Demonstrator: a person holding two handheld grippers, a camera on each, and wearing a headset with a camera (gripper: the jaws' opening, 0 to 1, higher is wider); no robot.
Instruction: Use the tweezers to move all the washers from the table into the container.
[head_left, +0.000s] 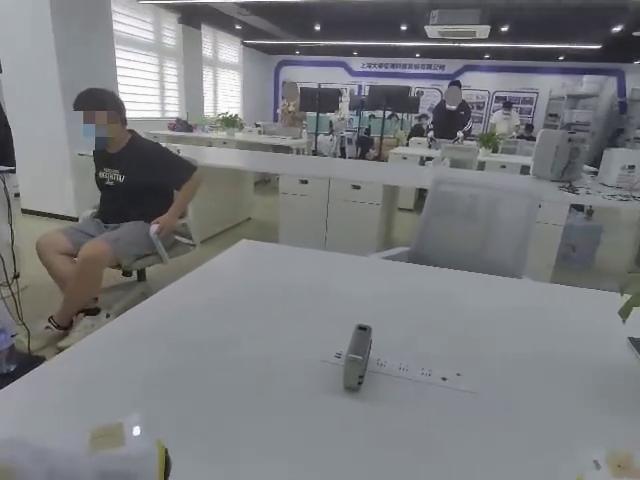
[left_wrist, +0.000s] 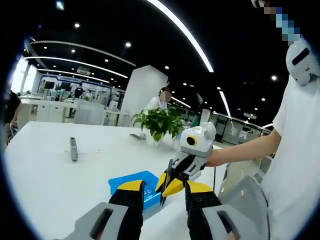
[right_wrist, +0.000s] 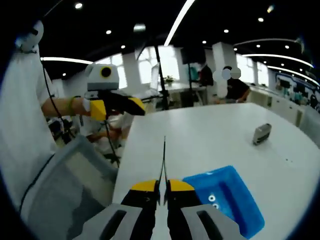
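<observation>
My right gripper (right_wrist: 163, 187) is shut on thin dark tweezers (right_wrist: 164, 160), which stick straight out from its yellow tips over the white table (right_wrist: 210, 145). To their right lies a blue container (right_wrist: 235, 205) with a few small washers (right_wrist: 212, 199) in it. The left gripper (right_wrist: 125, 104) hovers off the table's left edge, held by a hand. In the left gripper view my left gripper (left_wrist: 165, 190) stands open, its jaws apart. Just ahead of it, the right gripper (left_wrist: 175, 184) points the tweezers (left_wrist: 162, 198) down beside the blue container (left_wrist: 131, 179).
A grey power adapter (head_left: 357, 356) stands on a white power strip (head_left: 420, 372) mid-table. A potted plant (left_wrist: 159, 122) stands at the table's far side. A grey chair (right_wrist: 70, 185) sits beside the table edge. A seated person (head_left: 120, 215) and several desks fill the room behind.
</observation>
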